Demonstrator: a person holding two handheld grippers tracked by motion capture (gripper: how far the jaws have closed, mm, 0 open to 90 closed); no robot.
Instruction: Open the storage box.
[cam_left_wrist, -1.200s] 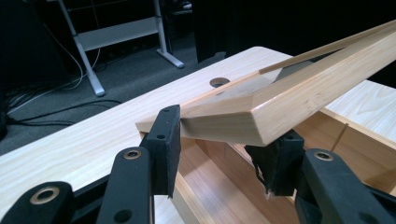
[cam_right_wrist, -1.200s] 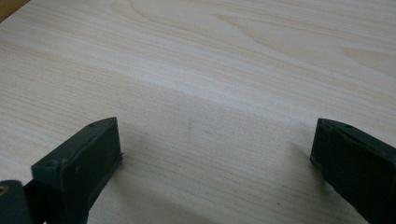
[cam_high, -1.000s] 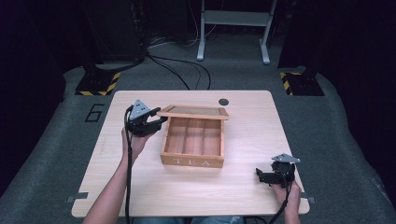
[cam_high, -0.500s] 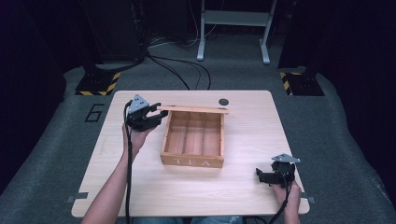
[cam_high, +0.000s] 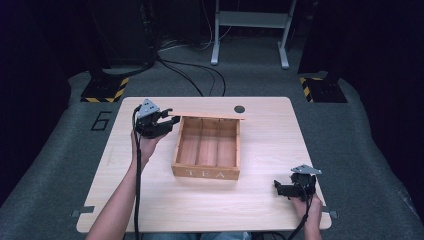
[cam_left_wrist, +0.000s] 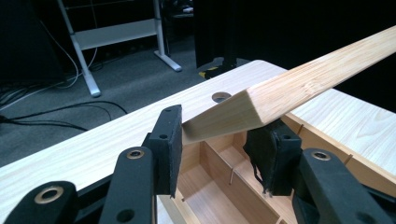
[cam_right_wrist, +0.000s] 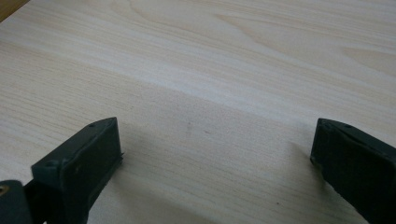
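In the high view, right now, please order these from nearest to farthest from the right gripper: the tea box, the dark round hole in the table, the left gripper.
From the right gripper:
1. Tea box, just to its left, mid-table.
2. Dark round hole, by the table's far edge.
3. Left gripper, at the box's far left corner, shut on the lid.

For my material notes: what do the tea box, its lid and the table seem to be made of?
Tea box: apparently light unpainted wood, matte, visible grain, "TEA" on its front.
Lid: same pale wood, clear grain lines, no gloss.
Table: wood-grain top, smooth; possibly laminate rather than solid wood.
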